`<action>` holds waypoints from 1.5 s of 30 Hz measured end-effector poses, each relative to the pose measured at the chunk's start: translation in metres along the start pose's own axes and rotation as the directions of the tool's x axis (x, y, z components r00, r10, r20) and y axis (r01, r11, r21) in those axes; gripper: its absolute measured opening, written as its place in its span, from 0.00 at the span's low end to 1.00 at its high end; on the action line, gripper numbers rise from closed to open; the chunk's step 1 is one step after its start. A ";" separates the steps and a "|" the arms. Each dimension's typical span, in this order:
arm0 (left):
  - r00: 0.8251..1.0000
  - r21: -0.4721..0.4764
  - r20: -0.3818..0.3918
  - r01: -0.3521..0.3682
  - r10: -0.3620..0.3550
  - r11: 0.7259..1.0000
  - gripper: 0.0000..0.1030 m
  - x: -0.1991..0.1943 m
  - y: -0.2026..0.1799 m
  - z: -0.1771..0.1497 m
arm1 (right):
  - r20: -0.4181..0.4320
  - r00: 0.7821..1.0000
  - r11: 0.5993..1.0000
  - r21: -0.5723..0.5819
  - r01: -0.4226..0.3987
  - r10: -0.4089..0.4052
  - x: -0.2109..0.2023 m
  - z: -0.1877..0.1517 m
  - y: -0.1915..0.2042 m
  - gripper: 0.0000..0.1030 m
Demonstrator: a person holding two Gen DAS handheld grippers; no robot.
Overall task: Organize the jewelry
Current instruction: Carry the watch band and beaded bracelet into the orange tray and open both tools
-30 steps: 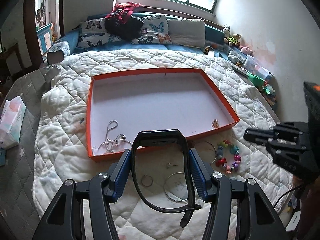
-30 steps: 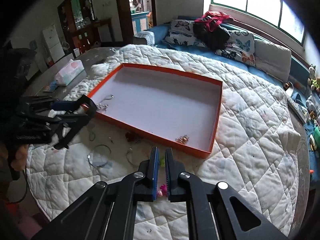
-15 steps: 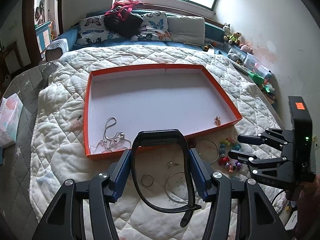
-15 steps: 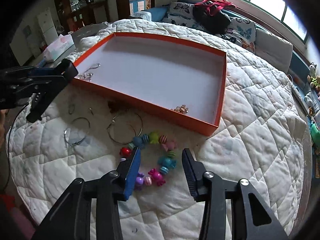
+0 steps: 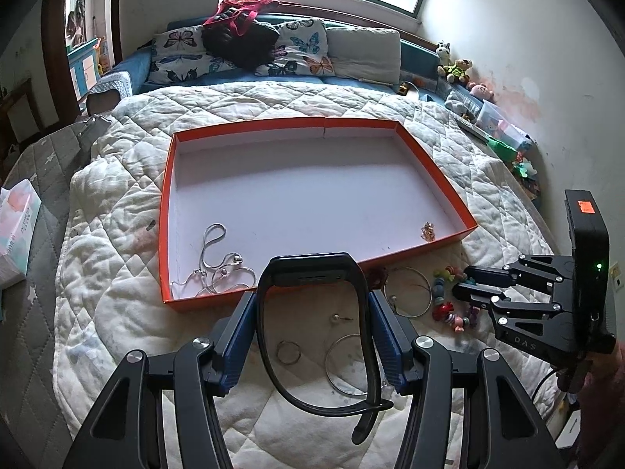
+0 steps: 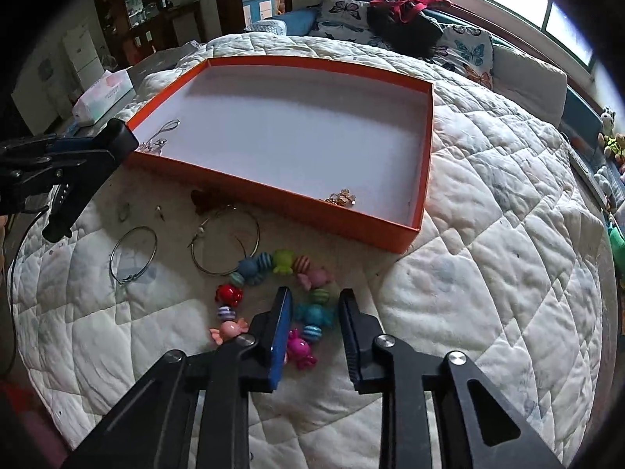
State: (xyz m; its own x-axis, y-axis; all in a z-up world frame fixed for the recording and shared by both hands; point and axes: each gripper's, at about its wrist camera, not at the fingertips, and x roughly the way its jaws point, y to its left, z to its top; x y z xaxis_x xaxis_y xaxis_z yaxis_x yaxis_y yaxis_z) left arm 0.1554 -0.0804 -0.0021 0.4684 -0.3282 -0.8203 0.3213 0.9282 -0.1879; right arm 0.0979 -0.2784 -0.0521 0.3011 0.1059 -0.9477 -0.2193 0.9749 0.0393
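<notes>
On the white quilt (image 5: pixel 117 305) lay the orange tray (image 5: pixel 429 160). Before it the left gripper (image 5: pixel 312 312) clamped a black wristband (image 5: pixel 312 269). Beside the tray, the right gripper (image 6: pixel 315 305) had just been closing, its jaws straddling the bead bracelet (image 6: pixel 281 262), pads apart.

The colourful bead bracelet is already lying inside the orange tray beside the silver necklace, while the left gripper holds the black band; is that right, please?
Not quite: the colourful bead bracelet lies on the white quilt, outside the orange tray, as the right wrist view shows. The silver necklace is inside, and the left gripper holds the black band.
</notes>
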 end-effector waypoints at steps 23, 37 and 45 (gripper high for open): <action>0.999 0.013 0.047 -0.009 0.008 1.000 0.58 -0.010 0.007 0.055 | 0.225 0.974 1.000 -0.026 -0.009 0.015 -0.079 0.064 0.011 0.22; 1.000 -0.020 -0.026 -0.013 0.013 1.000 0.58 0.073 0.035 0.104 | 0.149 0.989 0.999 0.044 -0.009 0.002 0.004 0.118 -0.007 0.22; 0.998 -0.032 -0.066 -0.023 0.021 0.999 0.58 0.115 0.047 0.117 | 0.074 0.995 0.995 0.072 0.067 -0.072 0.042 0.120 -0.025 0.22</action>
State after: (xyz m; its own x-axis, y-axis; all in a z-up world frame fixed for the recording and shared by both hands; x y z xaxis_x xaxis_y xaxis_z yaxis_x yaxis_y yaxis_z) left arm 0.3209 -0.0947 -0.0422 0.4196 -0.2964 -0.8579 0.2841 0.9406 -0.1860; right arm 0.2271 -0.2754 -0.0551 0.3838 0.0493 -0.9221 -0.1311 0.9914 -0.0015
